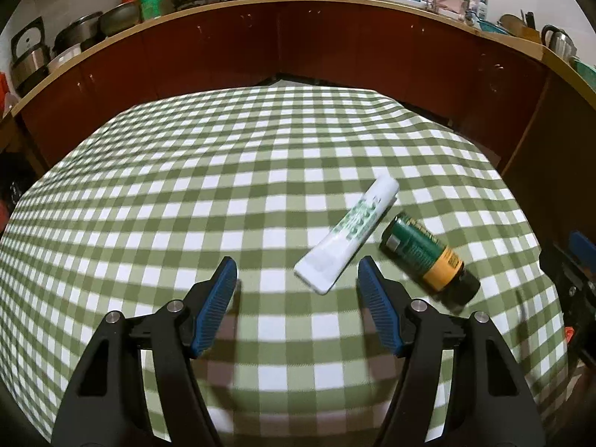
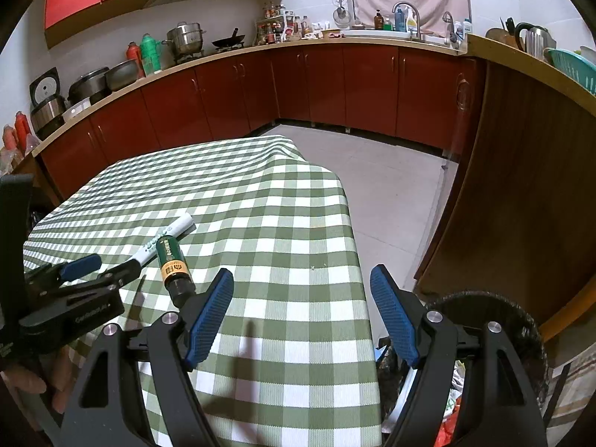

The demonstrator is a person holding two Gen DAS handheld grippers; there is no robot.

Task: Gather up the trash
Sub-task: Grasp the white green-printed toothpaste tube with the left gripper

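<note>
Left gripper (image 1: 297, 279): jaws wide apart, nothing clamped; the flat crimped end of a white tube (image 1: 348, 232) lies between the blue pads but closer to the right one, no pad pressing it as far as the left wrist view shows. The tube lies flat on the green-and-white checked tabletop (image 1: 223, 186), green lettering along its side, too blurred to read there; in the right wrist view (image 2: 164, 240) it looks like letters ending in "ce", not sure. Just right of the tube lies a small dark green bottle (image 1: 424, 255) on its side, orange-yellow band near the black cap, cap end toward the camera; print on the label too small to read in either view (image 2: 171, 262). The bottle sits outside the left jaws, just past the right pad. Tube and bottle nearly touching at the far ends, cannot tell for certain. Right gripper (image 2: 301, 290): jaws also wide, empty, hovering over the tabletop near its right edge; its left pad overlaps the bottle cap in the picture, contact unclear. A dark waste bin (image 2: 495, 309) stands on the floor beside the tabletop, below the right pad, colourful wrappers inside. White writing on the left gripper's body (image 2: 91, 314), unreadable. A hand (image 2: 35, 383) holds it, bottom left.
</note>
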